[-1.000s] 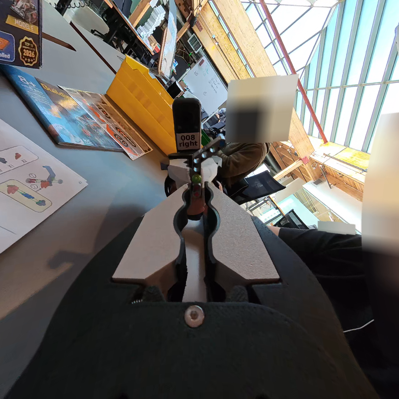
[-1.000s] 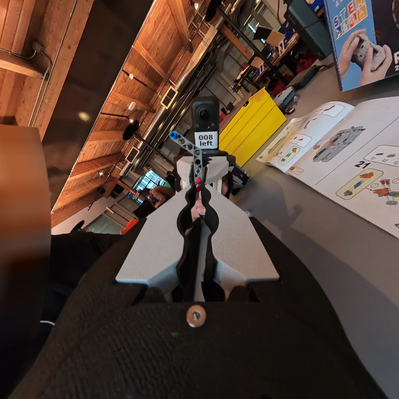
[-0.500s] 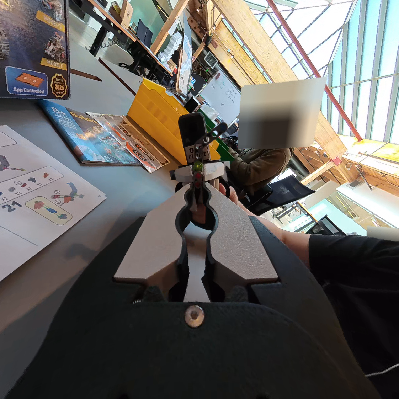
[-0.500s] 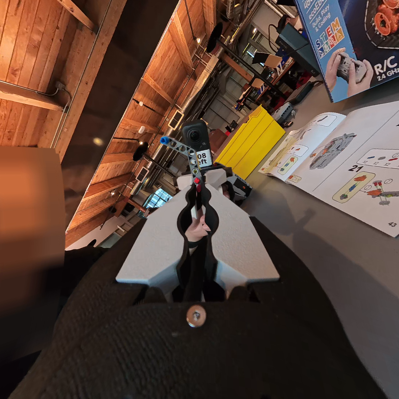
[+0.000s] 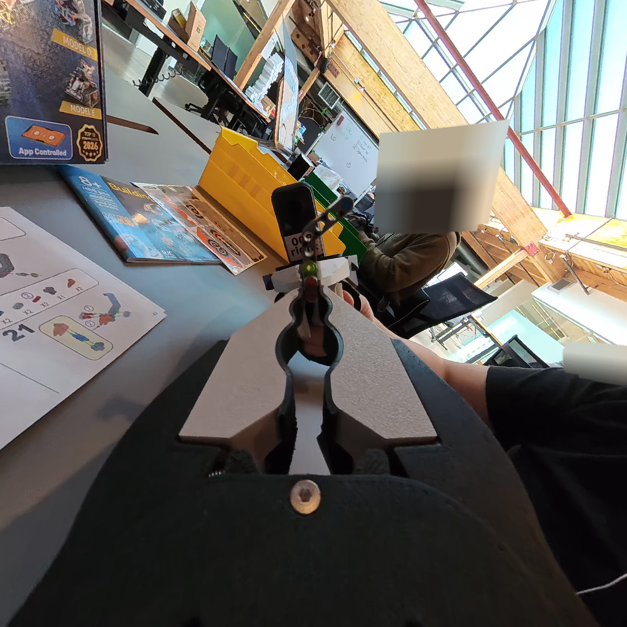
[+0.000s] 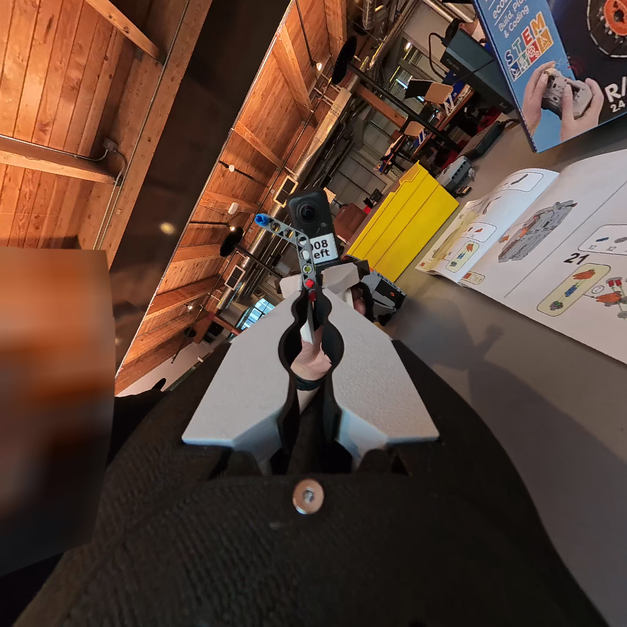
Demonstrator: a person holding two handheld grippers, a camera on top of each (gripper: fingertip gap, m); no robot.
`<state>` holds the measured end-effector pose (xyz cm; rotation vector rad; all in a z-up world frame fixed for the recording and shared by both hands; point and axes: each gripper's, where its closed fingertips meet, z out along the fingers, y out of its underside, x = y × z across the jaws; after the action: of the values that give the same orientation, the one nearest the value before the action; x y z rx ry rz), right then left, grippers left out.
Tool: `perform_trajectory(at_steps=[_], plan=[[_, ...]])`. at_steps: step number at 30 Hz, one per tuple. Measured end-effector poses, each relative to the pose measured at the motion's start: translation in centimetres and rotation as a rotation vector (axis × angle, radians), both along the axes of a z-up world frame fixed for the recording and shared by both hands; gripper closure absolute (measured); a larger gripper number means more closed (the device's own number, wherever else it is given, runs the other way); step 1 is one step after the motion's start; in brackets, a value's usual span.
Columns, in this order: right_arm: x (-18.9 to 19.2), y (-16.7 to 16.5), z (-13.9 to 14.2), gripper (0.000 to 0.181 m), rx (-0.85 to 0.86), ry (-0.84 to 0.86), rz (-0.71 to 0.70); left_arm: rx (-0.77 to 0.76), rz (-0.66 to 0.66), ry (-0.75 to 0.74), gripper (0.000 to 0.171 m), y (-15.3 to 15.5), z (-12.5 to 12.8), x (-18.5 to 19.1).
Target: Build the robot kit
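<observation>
Wooden beams and a glass roof stand above a grey table [image 5: 190, 305], and both grippers are held up over it, facing each other tip to tip.

Between them is a bent grey beam [image 6: 298, 242] with holes along it, a blue pin [image 6: 260, 220] at its far end, a green pin [image 6: 307, 269] in the middle and a red pin [image 6: 308, 284] near the low end. The left gripper [image 5: 310, 298] has its fingers pressed together on the low end of this beam, where the red pin sits. The right gripper [image 6: 310, 300] is also closed at the tips on the same low end, from the other side (the exact contact is very small in both views, but no gap shows between finger and beam). So the beam stands in the air, pinched by both, with its bent arm pointing up and away from the table.

In the left view the right gripper's camera [image 5: 297, 217] stands just behind the beam, and a bare hand [image 5: 359, 308] shows under it.

On the table lies an open manual [image 5: 51, 315] with coloured drawings, near it a blue booklet [image 5: 135, 224] and a sticker sheet [image 5: 217, 230]. A yellow bin [image 5: 244, 190] stands beyond them, and a printed box [image 5: 51, 78] stands upright at the far edge. A seated person [image 5: 407, 261] in an olive jacket is well behind the table.
</observation>
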<state>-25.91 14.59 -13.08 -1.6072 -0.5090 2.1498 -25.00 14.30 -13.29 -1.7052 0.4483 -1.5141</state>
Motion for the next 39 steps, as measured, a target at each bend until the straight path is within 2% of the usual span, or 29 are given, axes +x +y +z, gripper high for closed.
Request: perform_trajectory(at_steps=[5, 9, 11, 13, 19, 22, 25, 28, 31, 35, 37, 39], plan=[[-0.1, -0.3, 0.1, 0.177, 0.034, -0.008, 0.015, 0.001, -0.017, 0.019, 0.167, -0.2, 0.0, -0.1], [1.0, -0.1, 0.1, 0.162, 0.232, -0.146, -0.009, -0.013, 0.0, 0.01, 0.167, 0.1, 0.0, -0.7], [2.2, 0.0, -2.2, 0.163, 0.461, -0.389, -0.04, -0.015, 0.019, 0.011, 0.167, 0.4, 0.1, -1.5], [3.6, 0.0, -4.3, 0.162, 0.608, -0.572, -0.036, -0.015, 0.033, 0.008, 0.167, 0.6, 0.2, -2.2], [4.6, -1.1, -8.9, 0.163, 0.56, -0.756, 0.127, -0.026, 0.043, -0.017, 0.167, 0.9, 0.4, -3.0], [4.2, -0.8, -9.6, 0.163, 0.732, -0.839, 0.097, -0.054, 0.024, -0.006, 0.167, 0.8, 0.0, -2.7], [2.1, -1.3, -7.0, 0.155, 0.85, -0.737, 0.009, -0.102, -0.016, 0.013, 0.167, 0.4, -0.9, -1.9], [0.5, -1.8, -3.2, 0.146, 0.639, -0.492, -0.045, -0.131, -0.083, 0.045, 0.166, -0.5, -1.6, -0.6], [1.0, -0.9, -1.5, 0.144, 0.428, -0.329, -0.058, -0.15, -0.153, 0.072, 0.166, -1.7, -2.1, 0.5], [1.3, -1.3, -0.8, 0.151, 0.288, -0.24, 0.014, -0.162, -0.218, 0.114, 0.166, -2.9, -2.7, 1.7], [1.2, -1.8, -1.5, 0.173, 0.27, -0.276, 0.062, -0.15, -0.251, 0.143, 0.166, -3.5, -3.0, 2.2], [1.5, -1.9, -1.4, 0.173, 0.24, -0.266, 0.075, -0.143, -0.269, 0.137, 0.166, -3.9, -2.8, 2.6]])
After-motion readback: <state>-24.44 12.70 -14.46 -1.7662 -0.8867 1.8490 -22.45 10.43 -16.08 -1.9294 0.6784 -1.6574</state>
